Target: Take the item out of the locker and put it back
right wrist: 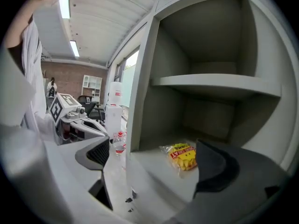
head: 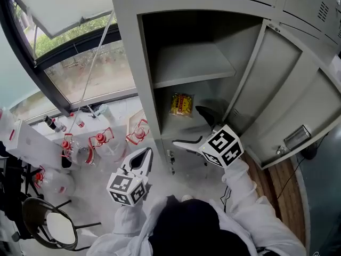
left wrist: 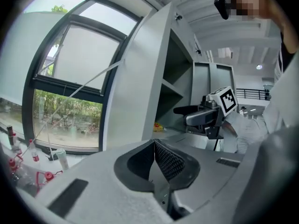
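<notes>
A yellow snack packet (head: 181, 104) lies on the lower shelf of the open grey locker (head: 146, 79). My right gripper (head: 196, 128) is open just in front of that shelf, its jaws wide apart and nothing between them. In the right gripper view the packet (right wrist: 183, 155) lies a short way ahead, nearer the right jaw of my right gripper (right wrist: 156, 160). My left gripper (head: 139, 161) hangs lower left, outside the locker by its side post, shut and empty. In the left gripper view its pads (left wrist: 161, 158) meet, and the packet (left wrist: 159, 125) shows small beyond.
The locker door (head: 290, 84) stands open to the right. An empty upper shelf (head: 192, 63) sits above the packet. Several red-capped bottles (head: 101, 143) stand on the floor at the left under a window (head: 80, 63). A round stool (head: 50, 225) is at lower left.
</notes>
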The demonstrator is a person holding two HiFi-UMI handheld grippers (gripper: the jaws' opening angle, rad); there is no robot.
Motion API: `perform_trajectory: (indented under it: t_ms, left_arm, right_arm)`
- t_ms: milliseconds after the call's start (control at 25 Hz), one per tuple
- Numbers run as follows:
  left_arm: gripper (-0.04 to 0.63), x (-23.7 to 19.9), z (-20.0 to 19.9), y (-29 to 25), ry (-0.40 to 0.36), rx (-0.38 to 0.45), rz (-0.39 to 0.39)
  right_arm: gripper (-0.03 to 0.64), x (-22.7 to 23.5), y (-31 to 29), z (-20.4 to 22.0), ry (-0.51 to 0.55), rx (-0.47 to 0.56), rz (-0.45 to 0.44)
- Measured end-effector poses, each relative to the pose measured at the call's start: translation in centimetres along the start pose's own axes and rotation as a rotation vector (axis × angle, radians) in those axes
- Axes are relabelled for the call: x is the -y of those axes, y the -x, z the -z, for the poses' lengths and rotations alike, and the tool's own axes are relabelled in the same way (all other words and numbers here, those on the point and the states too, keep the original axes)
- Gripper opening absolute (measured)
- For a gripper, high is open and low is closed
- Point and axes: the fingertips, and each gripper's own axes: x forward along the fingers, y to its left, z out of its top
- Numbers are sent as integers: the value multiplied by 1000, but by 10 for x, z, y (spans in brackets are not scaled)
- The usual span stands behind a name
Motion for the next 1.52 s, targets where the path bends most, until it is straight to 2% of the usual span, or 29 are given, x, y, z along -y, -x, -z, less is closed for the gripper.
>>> perform_trajectory:
  t_ms: [400, 640, 920, 1240, 1440, 1520]
  left_arm:
    - [9, -40, -14, 29, 38, 39, -76]
    - [9, -54, -20, 29, 34, 45, -82]
    - [8, -62, -25, 23, 40, 66, -97]
    - [9, -77, -32, 17, 50, 93, -149]
    - [9, -78, -35, 7, 61, 104, -153]
    - [9, -80, -35, 4, 63, 107, -157]
  right_arm:
    - [575, 27, -49, -21, 62, -67, -87]
    - [575, 37, -71, -10, 108, -150, -155]
    - [575, 56, -90, 11, 145, -255, -184]
    - [577, 61, -102, 39, 149, -378, -322]
    - [577, 74, -110, 51, 193, -441, -320]
    - [578, 76, -112, 55, 177, -446, -331]
